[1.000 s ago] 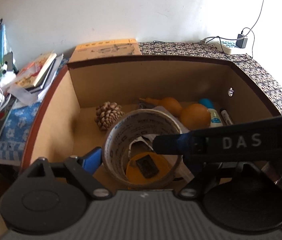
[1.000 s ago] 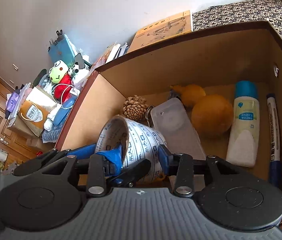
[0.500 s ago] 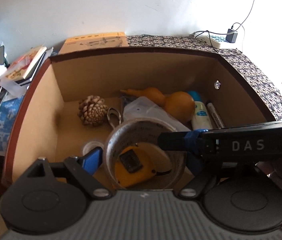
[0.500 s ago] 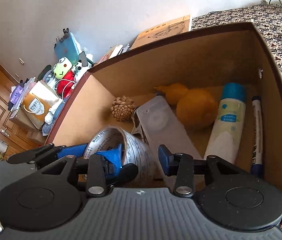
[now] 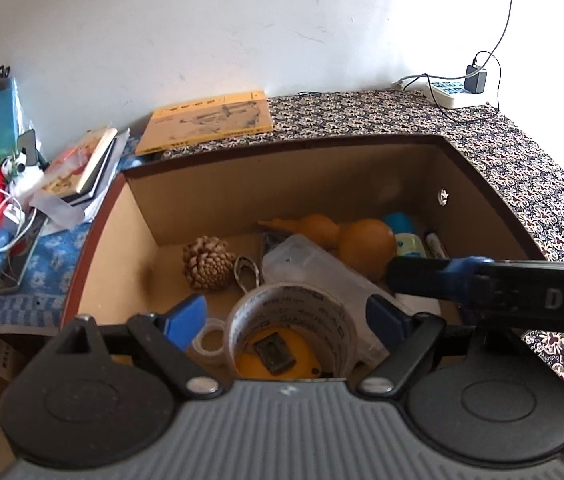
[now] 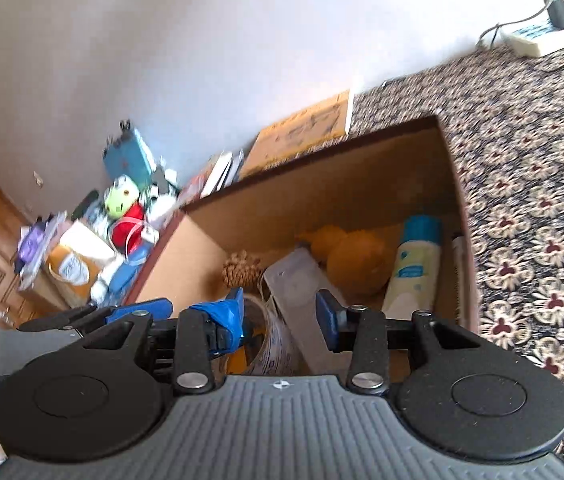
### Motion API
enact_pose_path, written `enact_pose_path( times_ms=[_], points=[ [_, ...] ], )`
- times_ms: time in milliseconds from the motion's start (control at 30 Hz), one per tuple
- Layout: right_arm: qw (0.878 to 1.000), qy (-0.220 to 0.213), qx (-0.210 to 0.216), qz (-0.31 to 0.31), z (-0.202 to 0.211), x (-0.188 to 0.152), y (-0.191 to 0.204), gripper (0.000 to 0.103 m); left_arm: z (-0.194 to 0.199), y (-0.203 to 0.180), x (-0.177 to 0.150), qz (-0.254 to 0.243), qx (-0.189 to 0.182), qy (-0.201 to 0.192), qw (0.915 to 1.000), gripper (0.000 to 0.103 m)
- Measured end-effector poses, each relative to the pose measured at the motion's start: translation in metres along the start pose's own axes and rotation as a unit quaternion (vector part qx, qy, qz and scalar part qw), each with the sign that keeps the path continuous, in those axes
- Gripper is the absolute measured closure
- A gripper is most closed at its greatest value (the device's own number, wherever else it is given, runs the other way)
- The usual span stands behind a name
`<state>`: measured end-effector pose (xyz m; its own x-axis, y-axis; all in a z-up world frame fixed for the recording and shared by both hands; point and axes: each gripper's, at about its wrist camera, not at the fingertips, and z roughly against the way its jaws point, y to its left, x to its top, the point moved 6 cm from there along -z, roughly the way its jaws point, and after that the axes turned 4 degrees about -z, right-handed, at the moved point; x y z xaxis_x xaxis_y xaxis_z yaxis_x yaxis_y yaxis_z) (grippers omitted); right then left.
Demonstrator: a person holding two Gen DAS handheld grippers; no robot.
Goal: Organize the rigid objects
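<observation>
Most items already lie in the cardboard box (image 5: 478,188): pine cone (image 5: 207,262), gourd (image 5: 346,236), bottle (image 6: 414,264), marker (image 5: 436,244), and the tape roll (image 5: 294,328) near the front; both left gripper (image 5: 286,312) and right gripper (image 6: 279,312) hover above with jaws open, holding nothing

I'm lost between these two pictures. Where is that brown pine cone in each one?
Left wrist view: the pine cone lies on the box floor, left of centre, beside the metal clip.
Right wrist view: the pine cone is at mid-picture, blurred, just above the left blue fingertip.
Shared landmark: the orange gourd, right of the cone in both.
</observation>
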<state>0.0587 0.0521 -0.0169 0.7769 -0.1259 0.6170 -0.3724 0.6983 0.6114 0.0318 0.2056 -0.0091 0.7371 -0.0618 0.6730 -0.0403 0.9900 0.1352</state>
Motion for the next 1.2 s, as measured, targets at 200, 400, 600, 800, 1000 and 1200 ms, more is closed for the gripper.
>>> enact_pose_path(
  times_ms=[200, 400, 600, 800, 1000, 1200],
  points=[
    [1.0, -0.023, 0.0, -0.003, 0.016, 0.004, -0.004, 0.079, 0.008, -0.016, 0.007, -0.004, 0.009, -0.001, 1.0, 0.017],
    [0.999, -0.02, 0.006, -0.025, 0.033, 0.008, -0.028, 0.078, 0.021, -0.031, 0.01, 0.006, 0.038, -0.002, 0.9993, 0.017],
    [0.999, -0.008, 0.037, -0.01, 0.06, 0.011, -0.043, 0.078, 0.035, -0.048, 0.017, 0.049, 0.059, 0.003, 0.9971, 0.017],
    [0.999, 0.002, 0.028, 0.02, 0.086, 0.011, -0.064, 0.075, 0.055, -0.082, 0.021, 0.068, 0.075, -0.006, 0.9948, 0.017],
    [1.0, 0.015, 0.015, 0.021, 0.107, 0.008, -0.096, 0.074, 0.066, -0.118, 0.018, 0.074, 0.085, -0.003, 0.9936, 0.016],
    [1.0, 0.019, 0.003, 0.016, 0.126, 0.004, -0.121, 0.073, 0.068, -0.154, 0.012, 0.07, 0.081, 0.003, 0.9942, 0.016]
  ],
)
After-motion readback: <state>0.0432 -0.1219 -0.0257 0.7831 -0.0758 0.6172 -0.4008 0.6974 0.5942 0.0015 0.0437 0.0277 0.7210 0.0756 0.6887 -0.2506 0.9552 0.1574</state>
